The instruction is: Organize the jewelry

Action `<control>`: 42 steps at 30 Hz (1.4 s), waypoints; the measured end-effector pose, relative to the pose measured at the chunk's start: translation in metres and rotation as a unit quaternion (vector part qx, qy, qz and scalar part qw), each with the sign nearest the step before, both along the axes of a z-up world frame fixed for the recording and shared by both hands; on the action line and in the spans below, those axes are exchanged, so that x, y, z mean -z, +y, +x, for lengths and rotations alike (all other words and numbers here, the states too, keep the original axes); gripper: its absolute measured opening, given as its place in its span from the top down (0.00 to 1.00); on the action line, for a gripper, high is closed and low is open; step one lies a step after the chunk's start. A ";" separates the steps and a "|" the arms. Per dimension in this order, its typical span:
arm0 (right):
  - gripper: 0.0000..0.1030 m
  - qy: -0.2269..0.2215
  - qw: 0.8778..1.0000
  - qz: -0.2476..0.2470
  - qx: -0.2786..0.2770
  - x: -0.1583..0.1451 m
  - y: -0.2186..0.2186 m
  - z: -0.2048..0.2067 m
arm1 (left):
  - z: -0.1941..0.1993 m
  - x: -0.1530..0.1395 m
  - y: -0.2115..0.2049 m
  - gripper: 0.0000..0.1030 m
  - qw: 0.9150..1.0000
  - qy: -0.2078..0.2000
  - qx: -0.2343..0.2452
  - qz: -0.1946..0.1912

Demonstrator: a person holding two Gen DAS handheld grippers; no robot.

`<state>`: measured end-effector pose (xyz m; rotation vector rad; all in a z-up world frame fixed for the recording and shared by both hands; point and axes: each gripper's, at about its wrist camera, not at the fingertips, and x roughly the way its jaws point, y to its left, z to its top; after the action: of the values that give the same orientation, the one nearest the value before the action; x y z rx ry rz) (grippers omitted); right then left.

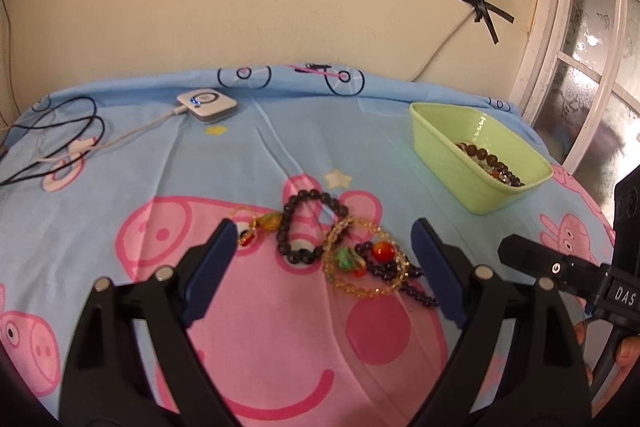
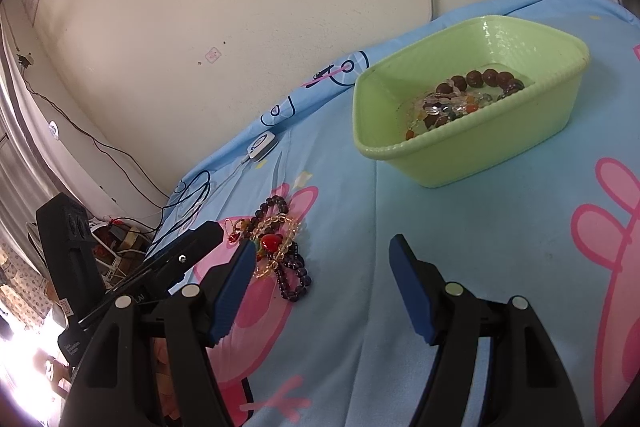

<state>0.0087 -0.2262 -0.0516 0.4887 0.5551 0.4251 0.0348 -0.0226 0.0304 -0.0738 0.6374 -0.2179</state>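
A tangle of bead bracelets point(image 1: 340, 247) lies on the cartoon-pig sheet point(image 1: 260, 163), near a green tub point(image 2: 472, 155) holding more beads point(image 2: 464, 99). Our left tool point(image 1: 320, 247) hangs spread wide before the tangle; our right tool point(image 2: 322, 259), jaws apart and empty, faces bare sheet beside it.

The left gripper point(image 1: 320, 239) hangs with jaws wide apart over a tangle of beaded bracelets point(image 1: 340, 251) lying on the blue cartoon-pig cloth point(image 1: 120, 195). To the right, well apart, a green tub point(image 1: 448, 151) holds more beads; a white device point(image 1: 208, 105) sits near the wall
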 end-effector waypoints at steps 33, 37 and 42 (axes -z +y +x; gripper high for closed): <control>0.54 -0.010 1.000 -0.006 -0.008 0.000 0.004 0.000 | -0.029 -0.007 0.030 0.06 0.992 -0.041 -0.119 -0.018; 0.54 -0.010 1.000 -0.008 -0.010 -0.001 0.004 0.000 | -0.026 -0.003 0.036 0.06 0.991 -0.025 -0.128 -0.037; 0.57 -0.008 1.000 -0.015 -0.017 -0.001 0.007 0.000 | -0.025 0.001 0.046 0.06 0.989 -0.012 -0.130 -0.065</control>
<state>0.0089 -0.2189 -0.0510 0.4463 0.5542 0.4521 0.0102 0.0237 0.0291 -0.2772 0.5824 -0.0078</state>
